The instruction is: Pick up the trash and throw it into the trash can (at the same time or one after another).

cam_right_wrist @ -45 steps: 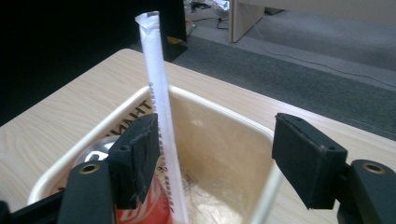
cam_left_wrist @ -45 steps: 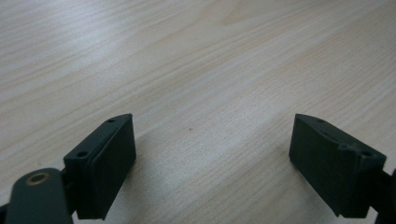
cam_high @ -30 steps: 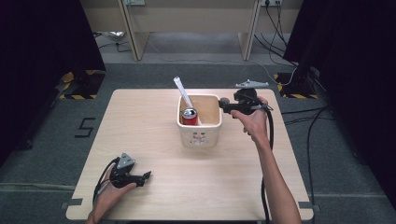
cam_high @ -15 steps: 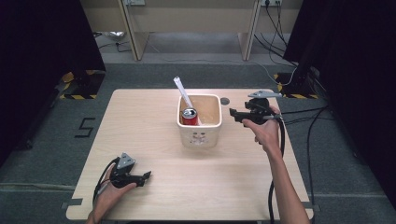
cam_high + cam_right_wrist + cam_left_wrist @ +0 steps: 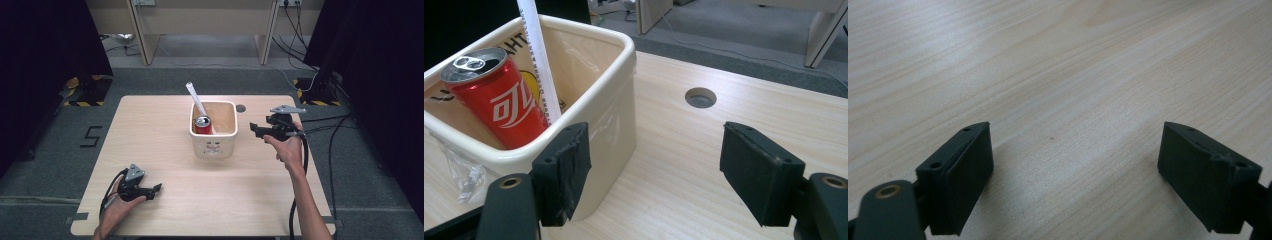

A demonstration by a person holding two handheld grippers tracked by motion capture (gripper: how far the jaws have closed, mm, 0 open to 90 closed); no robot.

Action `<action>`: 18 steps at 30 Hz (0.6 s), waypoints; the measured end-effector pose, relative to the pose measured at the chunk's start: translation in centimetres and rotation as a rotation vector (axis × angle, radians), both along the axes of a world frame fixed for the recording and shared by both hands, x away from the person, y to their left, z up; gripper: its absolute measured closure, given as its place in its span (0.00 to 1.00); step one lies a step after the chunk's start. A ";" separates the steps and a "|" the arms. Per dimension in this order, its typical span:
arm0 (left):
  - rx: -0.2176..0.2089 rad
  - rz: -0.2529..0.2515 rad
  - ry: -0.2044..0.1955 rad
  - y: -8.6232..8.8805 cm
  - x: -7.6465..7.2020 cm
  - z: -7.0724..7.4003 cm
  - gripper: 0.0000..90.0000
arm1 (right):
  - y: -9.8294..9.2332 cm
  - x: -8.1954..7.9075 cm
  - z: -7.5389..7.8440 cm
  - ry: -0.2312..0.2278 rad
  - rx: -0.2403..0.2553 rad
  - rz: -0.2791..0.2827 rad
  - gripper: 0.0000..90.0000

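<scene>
1. The left gripper (image 5: pixel 156 188) rested on the wooden table (image 5: pixel 150 130), jaws wide apart and empty, unmoved since the earlier frames.
2. The red soda can (image 5: pixel 202 124) and white stick (image 5: pixel 194 96) stood in the cream bin (image 5: pixel 215 145), left of the right gripper.
3. The right gripper (image 5: pixel 256 131), wide open and empty, had drawn back from the bin rim and sunk; probably a release was finished.

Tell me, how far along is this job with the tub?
Looks nearly done: a red can and a white stick already sit inside the cream tub. Nothing is in hand: the right gripper, beside the tub, is open and empty, and the left gripper rests open near the table's front edge. I see nothing else on the table to put in.
</scene>
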State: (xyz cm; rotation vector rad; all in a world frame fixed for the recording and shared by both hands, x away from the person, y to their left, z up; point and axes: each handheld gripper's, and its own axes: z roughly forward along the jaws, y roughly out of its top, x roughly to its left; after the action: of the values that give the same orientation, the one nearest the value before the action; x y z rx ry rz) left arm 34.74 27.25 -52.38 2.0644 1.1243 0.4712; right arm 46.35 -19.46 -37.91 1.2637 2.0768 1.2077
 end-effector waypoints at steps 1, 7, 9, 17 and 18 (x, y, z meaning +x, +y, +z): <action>0.000 0.000 0.000 0.0 0.0 0.0 0.16 | 0.0 -0.1 0.0 -0.002 -0.002 0.000 0.32; -0.002 0.002 0.000 0.0 0.0 0.0 0.16 | -0.3 -0.7 -0.2 -0.011 0.008 0.003 0.32; -0.002 0.001 -0.001 0.0 0.0 0.0 0.15 | -0.2 -0.9 -0.3 -0.011 0.009 0.006 0.32; 0.000 0.001 -0.001 0.0 0.0 0.0 0.15 | -0.2 -1.8 -1.2 -0.017 0.008 0.016 0.32; -0.001 0.002 -0.002 0.0 0.0 0.0 0.15 | -0.2 -1.9 -1.3 -0.021 0.000 0.016 0.32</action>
State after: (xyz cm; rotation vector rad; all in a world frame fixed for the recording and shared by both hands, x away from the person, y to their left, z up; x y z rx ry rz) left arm 34.72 27.22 -52.39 2.0620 1.1253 0.4734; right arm 44.46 -19.68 -39.23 1.2314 2.0756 1.2231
